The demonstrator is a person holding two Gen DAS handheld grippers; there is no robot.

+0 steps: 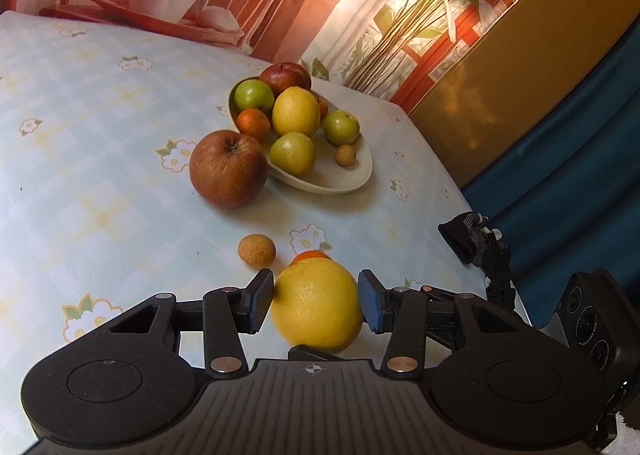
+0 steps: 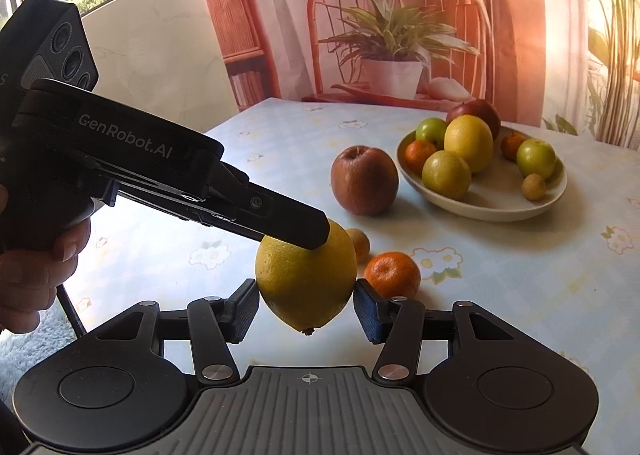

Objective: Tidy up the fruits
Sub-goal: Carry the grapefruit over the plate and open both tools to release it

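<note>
A yellow lemon point(image 1: 317, 305) sits between the pads of my left gripper point(image 1: 316, 305), which is shut on it and holds it above the table. In the right wrist view the same lemon point(image 2: 306, 283) also sits between the pads of my right gripper point(image 2: 306, 307), which touch its sides; the left gripper's finger point(image 2: 296, 225) lies over its top. A cream bowl point(image 1: 340, 183) point(image 2: 500, 207) holds apples, a lemon, tangerines and a longan. A brown apple point(image 1: 228, 169) point(image 2: 365, 179), a longan point(image 1: 257, 251) and a tangerine point(image 2: 393, 273) lie loose on the table.
The table has a pale checked cloth with flowers point(image 1: 100, 135). A printed curtain point(image 2: 400, 15) hangs behind it. The table's right edge point(image 1: 452, 175) drops to a blue surface. A hand point(image 2: 36, 279) holds the left gripper's handle.
</note>
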